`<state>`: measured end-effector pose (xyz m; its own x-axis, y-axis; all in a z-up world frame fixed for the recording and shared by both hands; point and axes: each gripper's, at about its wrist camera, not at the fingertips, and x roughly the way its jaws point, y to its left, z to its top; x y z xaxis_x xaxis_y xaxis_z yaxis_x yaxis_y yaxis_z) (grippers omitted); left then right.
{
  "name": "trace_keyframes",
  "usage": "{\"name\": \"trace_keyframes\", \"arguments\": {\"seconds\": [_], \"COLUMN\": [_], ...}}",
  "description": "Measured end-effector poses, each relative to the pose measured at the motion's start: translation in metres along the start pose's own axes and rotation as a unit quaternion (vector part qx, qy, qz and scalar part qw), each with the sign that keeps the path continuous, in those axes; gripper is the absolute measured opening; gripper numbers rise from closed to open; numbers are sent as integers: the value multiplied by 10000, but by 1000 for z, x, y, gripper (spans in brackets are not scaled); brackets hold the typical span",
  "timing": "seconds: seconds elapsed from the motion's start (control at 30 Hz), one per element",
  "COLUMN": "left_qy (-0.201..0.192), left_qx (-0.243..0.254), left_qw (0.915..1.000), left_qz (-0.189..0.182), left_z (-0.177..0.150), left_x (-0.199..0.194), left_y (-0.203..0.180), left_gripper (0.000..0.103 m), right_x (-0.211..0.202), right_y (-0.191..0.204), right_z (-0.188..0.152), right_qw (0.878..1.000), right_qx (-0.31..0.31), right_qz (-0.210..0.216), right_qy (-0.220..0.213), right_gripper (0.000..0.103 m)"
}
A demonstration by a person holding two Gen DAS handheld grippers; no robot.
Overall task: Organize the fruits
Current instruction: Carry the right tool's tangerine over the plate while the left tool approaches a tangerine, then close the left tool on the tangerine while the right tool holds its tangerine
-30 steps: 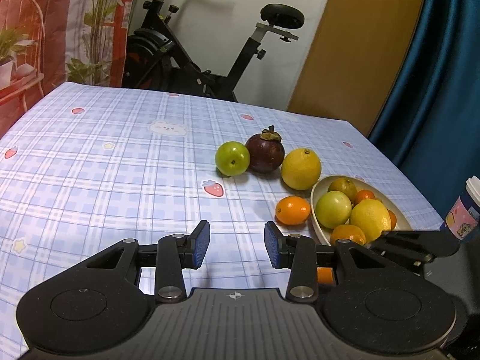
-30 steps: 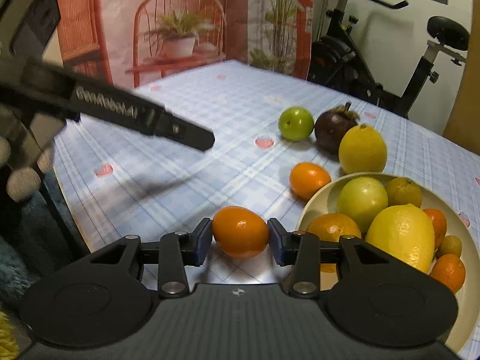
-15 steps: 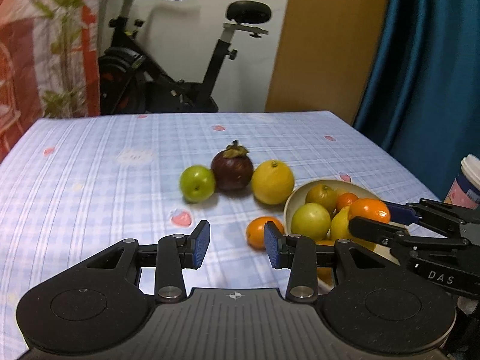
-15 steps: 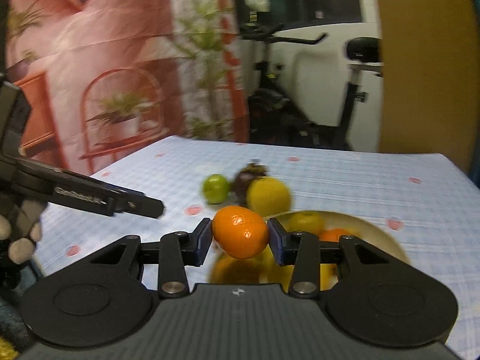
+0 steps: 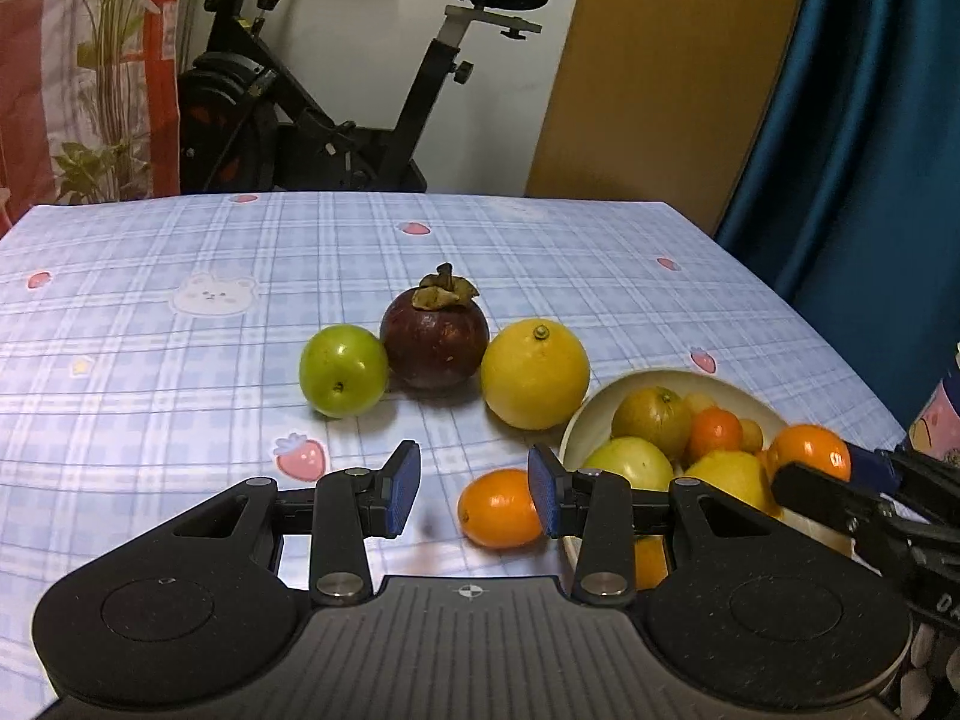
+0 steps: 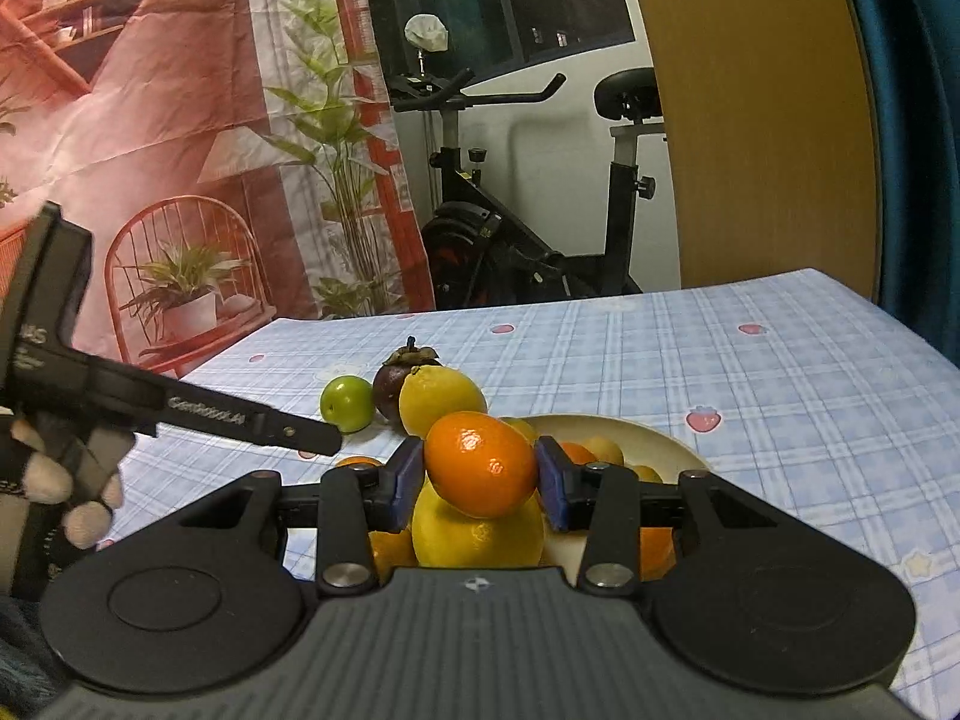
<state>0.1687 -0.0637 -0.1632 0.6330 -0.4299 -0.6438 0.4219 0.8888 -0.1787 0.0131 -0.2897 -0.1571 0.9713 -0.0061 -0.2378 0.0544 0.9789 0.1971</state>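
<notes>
Orange and glossy, a small tangerine [image 6: 480,463] sits pinched between the blue pads of the right gripper [image 6: 478,474], held above the cream bowl [image 6: 660,443] piled with fruit. The left gripper [image 5: 474,489] hangs over the checked tablecloth [image 5: 180,360], jaws partly apart and empty. Another tangerine [image 5: 498,509] lies on the cloth just beside the bowl, near a lemon [image 5: 535,373], a mangosteen [image 5: 434,336] and a green apple [image 5: 343,369].

Home room: exercise bike [image 5: 336,90], blue curtain [image 5: 870,120], checked tablecloth [image 5: 180,360], printed wall hanging [image 6: 150,120].
</notes>
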Motion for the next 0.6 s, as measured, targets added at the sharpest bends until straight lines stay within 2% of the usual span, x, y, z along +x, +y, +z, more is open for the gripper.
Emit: {"name": "trace_keyframes", "arguments": {"seconds": [0.27,0.37,0.6], "left_qy": [118,102,48], "left_qx": [169,118,334], "left_qw": [9997,9998,9994], "left_qz": [-91,-102,23], "left_z": [-7,-10,-15], "left_x": [12,8,-7], "left_y": [-5,-2,2], "left_gripper": [44,44,45], "right_x": [0,-1,-2], "right_y": [-4,-2,-1], "right_z": [-1,-2,-2], "right_qw": [10000,10000,10000], "right_qx": [70,70,88], "right_qz": [17,14,21], "right_qy": [-12,-15,-19], "right_gripper": [43,43,43]}}
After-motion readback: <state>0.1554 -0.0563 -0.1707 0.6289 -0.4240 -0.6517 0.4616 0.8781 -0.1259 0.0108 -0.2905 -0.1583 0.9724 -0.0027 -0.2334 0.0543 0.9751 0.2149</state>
